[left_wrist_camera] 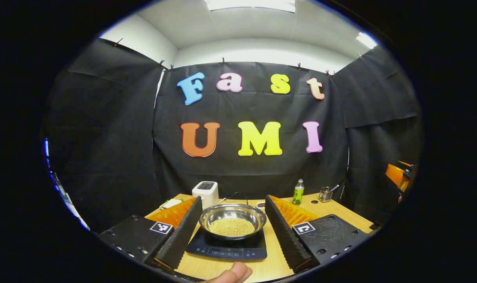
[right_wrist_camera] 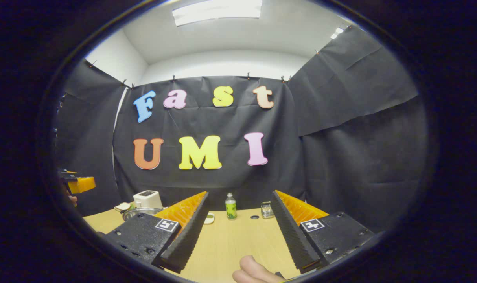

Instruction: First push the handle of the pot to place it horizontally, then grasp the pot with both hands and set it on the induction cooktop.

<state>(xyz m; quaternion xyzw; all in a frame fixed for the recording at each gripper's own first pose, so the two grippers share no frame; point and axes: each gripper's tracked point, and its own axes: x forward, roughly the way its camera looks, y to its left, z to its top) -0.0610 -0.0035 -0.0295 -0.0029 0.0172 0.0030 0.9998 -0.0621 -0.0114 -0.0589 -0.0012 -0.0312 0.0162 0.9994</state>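
Observation:
A steel pot with small pale grains in it sits on the black induction cooktop on the wooden table. A thin dark handle arcs behind its far rim. My left gripper is open, its fingers either side of the pot and apart from it. In the right gripper view the pot shows partly behind the left finger, at the table's left. My right gripper is open over bare table with nothing between its fingers. Each gripper appears at the edge of the other's view, as the right gripper and the left gripper.
Along the back of the table stand a white appliance, a green bottle, a small metal holder and a small dish. A thumb shows at the bottom edge. Black cloth walls close in the booth.

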